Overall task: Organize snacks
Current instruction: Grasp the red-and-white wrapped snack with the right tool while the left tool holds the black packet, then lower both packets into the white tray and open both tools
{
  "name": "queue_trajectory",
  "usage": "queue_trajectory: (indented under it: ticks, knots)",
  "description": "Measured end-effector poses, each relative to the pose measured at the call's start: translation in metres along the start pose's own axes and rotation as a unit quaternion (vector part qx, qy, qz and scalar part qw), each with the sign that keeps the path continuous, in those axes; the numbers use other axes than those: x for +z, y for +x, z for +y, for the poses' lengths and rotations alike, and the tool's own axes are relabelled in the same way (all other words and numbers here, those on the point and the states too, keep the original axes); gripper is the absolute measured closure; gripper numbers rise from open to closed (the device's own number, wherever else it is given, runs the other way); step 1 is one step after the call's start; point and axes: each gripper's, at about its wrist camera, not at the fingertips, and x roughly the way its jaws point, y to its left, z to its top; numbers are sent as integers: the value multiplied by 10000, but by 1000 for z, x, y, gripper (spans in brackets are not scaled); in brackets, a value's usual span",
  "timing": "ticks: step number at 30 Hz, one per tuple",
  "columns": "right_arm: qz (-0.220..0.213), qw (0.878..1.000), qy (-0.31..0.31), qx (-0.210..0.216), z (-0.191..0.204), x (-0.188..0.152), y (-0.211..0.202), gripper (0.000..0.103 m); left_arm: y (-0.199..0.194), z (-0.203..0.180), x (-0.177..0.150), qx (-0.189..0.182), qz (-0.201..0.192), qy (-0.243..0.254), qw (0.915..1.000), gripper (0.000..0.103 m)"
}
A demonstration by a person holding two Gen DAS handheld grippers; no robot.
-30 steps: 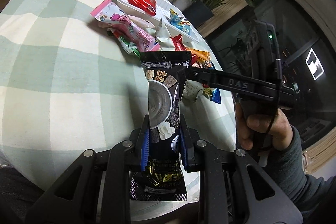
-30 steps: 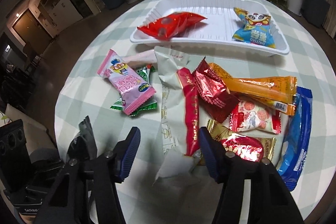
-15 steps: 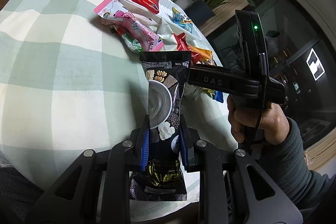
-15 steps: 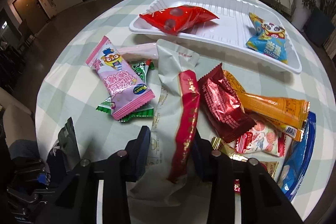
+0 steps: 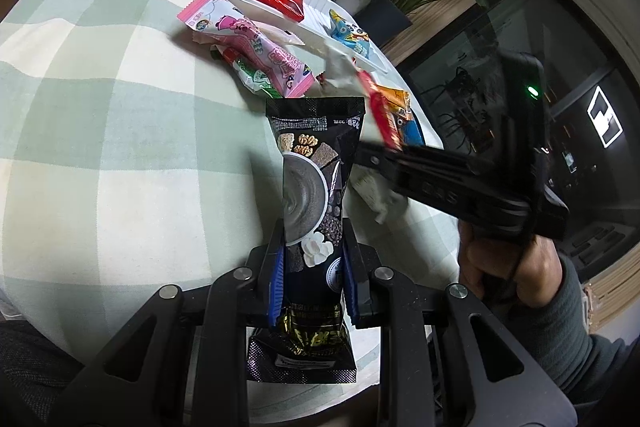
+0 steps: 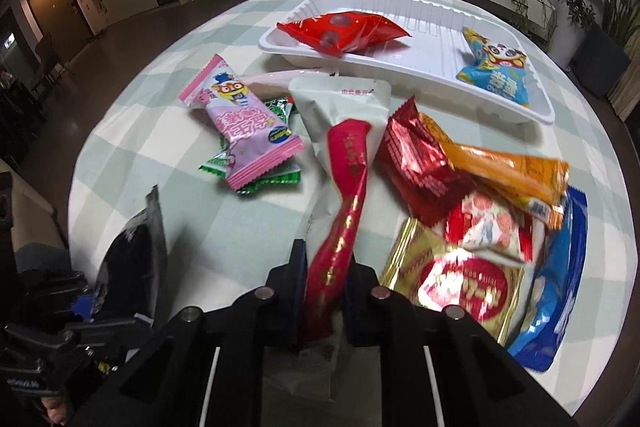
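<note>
My left gripper (image 5: 314, 267) is shut on a black cereal-drink packet (image 5: 314, 179) and holds it upright above the table; the packet also shows in the right wrist view (image 6: 136, 247). My right gripper (image 6: 324, 291) is shut on a white packet with a red band (image 6: 344, 163) and has it lifted off the cloth; the packet also shows in the left wrist view (image 5: 372, 99). A white tray (image 6: 404, 67) at the far side holds a red packet (image 6: 344, 31) and a blue cartoon packet (image 6: 494, 73).
Loose snacks lie on the checked tablecloth (image 5: 120, 131): a pink packet (image 6: 244, 123) over a green one (image 6: 256, 179), a dark red foil packet (image 6: 420, 163), an orange stick (image 6: 508, 163), a gold-red packet (image 6: 460, 283) and a blue one (image 6: 556, 291). Potted plants stand beyond the table.
My right gripper closed on the white packet with the red band and lifted it. My left gripper kept hold of the black packet and barely moved.
</note>
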Motion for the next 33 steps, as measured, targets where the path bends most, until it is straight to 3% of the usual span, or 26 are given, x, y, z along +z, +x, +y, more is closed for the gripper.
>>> queue_trajectory:
  ticks: [9, 19, 23, 27, 33]
  knots:
    - [-453, 9965, 470, 530, -11, -29, -41, 87, -1, -2, 1, -68, -31, 13, 10000, 81]
    - [-745, 9899, 931, 768, -46, -30, -60, 87, -11, -9, 23, -168, -146, 42, 9997, 81]
    - [-928, 9881, 980, 743, -64, -12, -73, 87, -23, -18, 60, -32, -332, 248, 9991, 81]
    - [-1168, 9853, 1027, 710, -81, 15, -85, 87, -27, -32, 112, 356, -477, 663, 9960, 81]
    - [-1487, 9809, 1066, 664, -105, 74, -93, 87, -9, -45, 201, 864, -399, 1061, 9898, 81]
